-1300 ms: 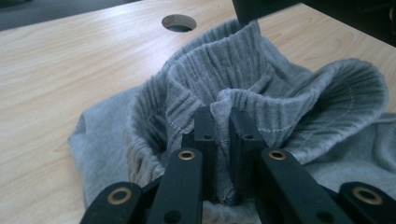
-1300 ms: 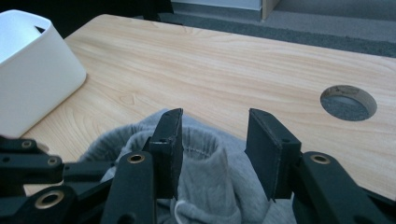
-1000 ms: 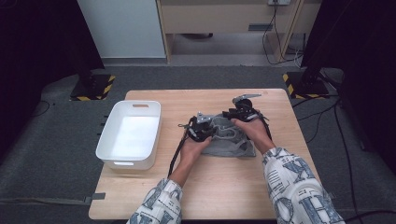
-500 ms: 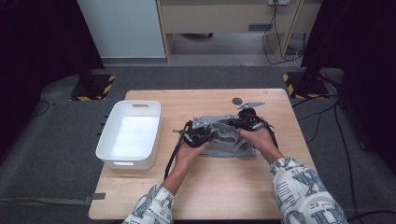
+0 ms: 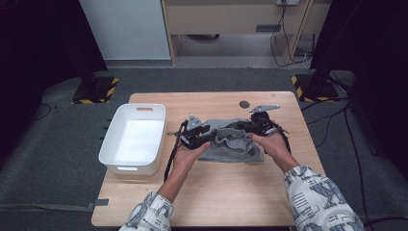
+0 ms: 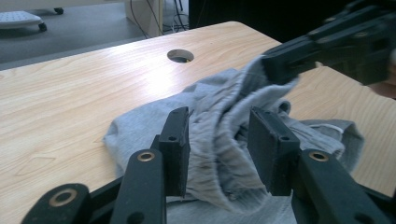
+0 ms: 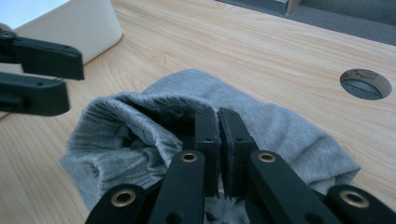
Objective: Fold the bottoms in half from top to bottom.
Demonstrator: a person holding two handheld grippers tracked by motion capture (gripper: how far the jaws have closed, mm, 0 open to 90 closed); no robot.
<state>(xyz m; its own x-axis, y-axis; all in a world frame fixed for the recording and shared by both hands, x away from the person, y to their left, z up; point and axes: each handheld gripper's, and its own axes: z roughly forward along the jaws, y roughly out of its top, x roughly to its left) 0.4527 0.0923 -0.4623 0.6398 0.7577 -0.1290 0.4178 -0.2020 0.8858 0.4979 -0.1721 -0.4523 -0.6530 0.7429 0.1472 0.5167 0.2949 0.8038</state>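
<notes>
— Pale wooden table (image 5: 144, 202), dark carpet around it. What lies on it?

— A crumpled grey garment (image 5: 231, 144) mid-table, with a white bin (image 5: 132, 139) to its left.

— Why bunched up?

— Probably being folded: the right gripper (image 7: 218, 140), pressed together, pinches a fold and lifts it. The left gripper (image 6: 219, 149), jaws just opening and partly spread, straddles a ridge of cloth without pinching it.

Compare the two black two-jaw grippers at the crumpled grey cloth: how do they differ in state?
The left gripper has just been opening; its jaws stand apart around a ridge of the grey cloth, pads not pressing. The right gripper is shut on the cloth's edge, lifting it. Both meet over the wooden table.
</notes>
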